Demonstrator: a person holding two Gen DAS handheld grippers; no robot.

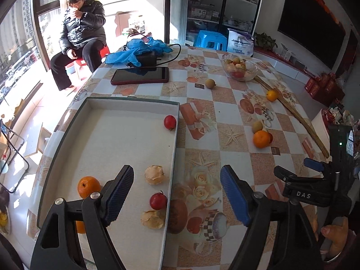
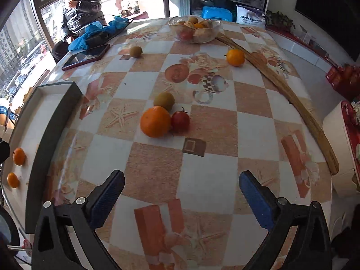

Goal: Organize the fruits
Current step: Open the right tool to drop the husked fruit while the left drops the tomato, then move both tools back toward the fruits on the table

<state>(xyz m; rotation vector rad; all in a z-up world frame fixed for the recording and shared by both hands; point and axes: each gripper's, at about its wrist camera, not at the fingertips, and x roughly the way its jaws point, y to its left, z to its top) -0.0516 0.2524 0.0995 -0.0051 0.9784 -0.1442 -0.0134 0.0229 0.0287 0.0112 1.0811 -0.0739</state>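
White cardboard lines the shallow tray (image 1: 126, 135) at the table's left edge, and it already holds part of the sorted fruit: an orange (image 1: 88, 186) near its left wall, a second one partly hidden behind the left gripper (image 1: 176, 193), two small red fruits (image 1: 169, 122) along its right wall, and two pale, papery peeled-looking pieces (image 1: 154, 175) between them. The left gripper hangs over the tray's right wall, released and holding nothing.

Moving right across the tablecloth (image 2: 209, 173), much remains loose: a big orange (image 2: 155, 121) touching a small red fruit (image 2: 180, 121) and a green-brown fruit (image 2: 164, 101) mid-table, another green-brown fruit (image 2: 136, 51) near the phone (image 2: 86, 56), and a small orange (image 2: 235, 57) beside the wooden stick (image 2: 281, 94). A glass bowl (image 2: 194, 30) at the far edge holds more. The right gripper (image 2: 182, 199) faces the central cluster, spread wide and empty. By my reckoning, roughly half the job is done.
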